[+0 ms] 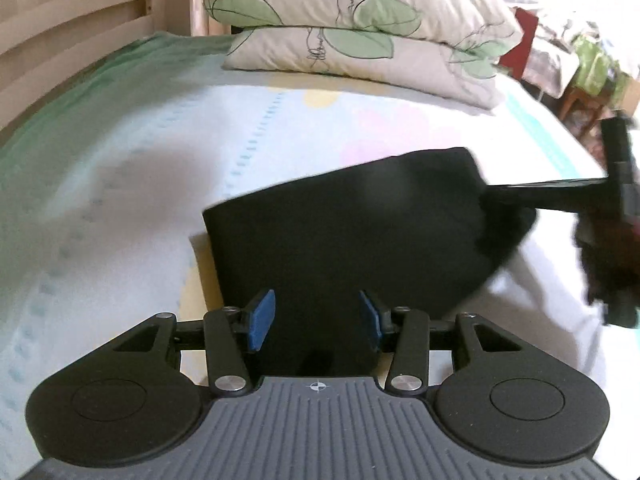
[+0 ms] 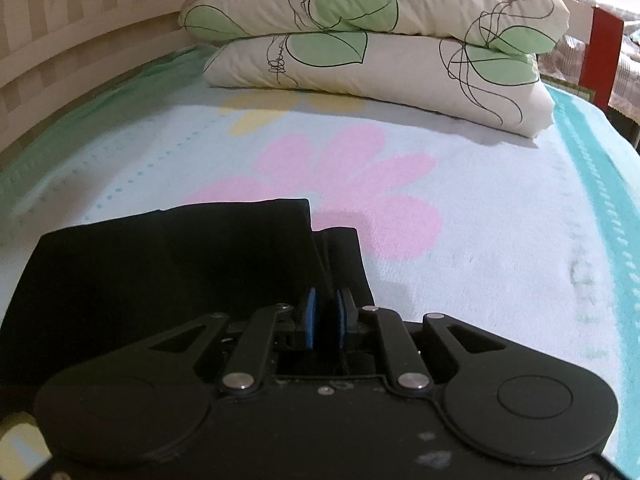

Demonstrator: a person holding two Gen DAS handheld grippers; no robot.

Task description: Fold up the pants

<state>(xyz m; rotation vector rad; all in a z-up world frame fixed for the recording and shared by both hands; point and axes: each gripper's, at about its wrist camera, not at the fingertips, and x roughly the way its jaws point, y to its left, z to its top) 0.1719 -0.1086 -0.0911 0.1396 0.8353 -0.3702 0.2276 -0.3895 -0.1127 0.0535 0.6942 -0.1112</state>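
Note:
The black pants [image 1: 340,232] lie folded into a compact slab on the bed sheet [image 1: 120,184]. My left gripper [image 1: 316,320] hovers over their near edge, open, its blue pads [image 1: 262,320] apart with only the cloth surface showing behind them. My right gripper [image 2: 325,320] is shut on a raised fold at the right edge of the pants [image 2: 160,264], with dark cloth pinched between its blue pads [image 2: 309,320]. In the left wrist view the right gripper [image 1: 494,196] reaches in from the right and meets the pants' far right corner.
Two stacked leaf-print pillows [image 2: 376,40] sit at the head of the bed. A slatted wooden rail [image 1: 60,20] runs along the left side. The sheet with a pink flower [image 2: 340,184] stretches beyond the pants. A red post [image 2: 604,52] and clutter [image 1: 592,64] stand past the right edge.

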